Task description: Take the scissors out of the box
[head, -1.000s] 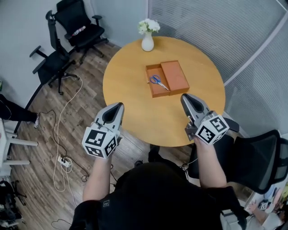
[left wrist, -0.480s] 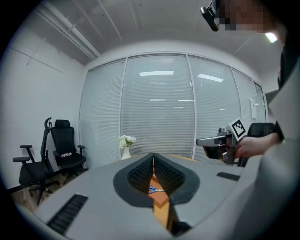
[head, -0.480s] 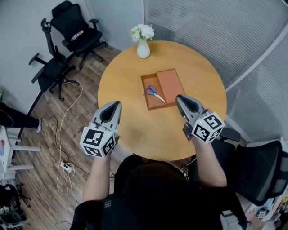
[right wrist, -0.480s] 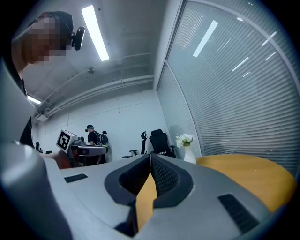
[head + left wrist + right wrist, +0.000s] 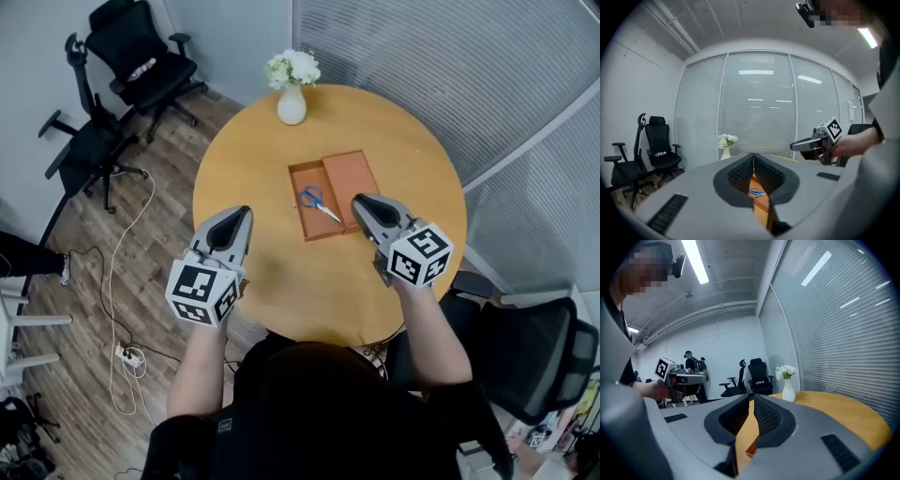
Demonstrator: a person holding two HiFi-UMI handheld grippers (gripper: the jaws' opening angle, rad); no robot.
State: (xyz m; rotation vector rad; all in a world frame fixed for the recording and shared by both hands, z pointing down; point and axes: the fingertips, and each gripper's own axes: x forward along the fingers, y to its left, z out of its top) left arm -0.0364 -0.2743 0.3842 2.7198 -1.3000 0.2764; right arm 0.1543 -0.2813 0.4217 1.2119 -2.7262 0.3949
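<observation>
Both tongs are closed, nothing in either. L tongs [image 5: 241, 217] hangs over the worktop [image 5: 281, 277], well short of the box [image 5: 352, 176]; R tongs [image 5: 360, 204] is just beside its near-right corner. In its left half the scissors [image 5: 316, 200] lie flat, blades twd R. Plan: open R wide first, drop steep, straddle the pivot, avoid the wall.
</observation>
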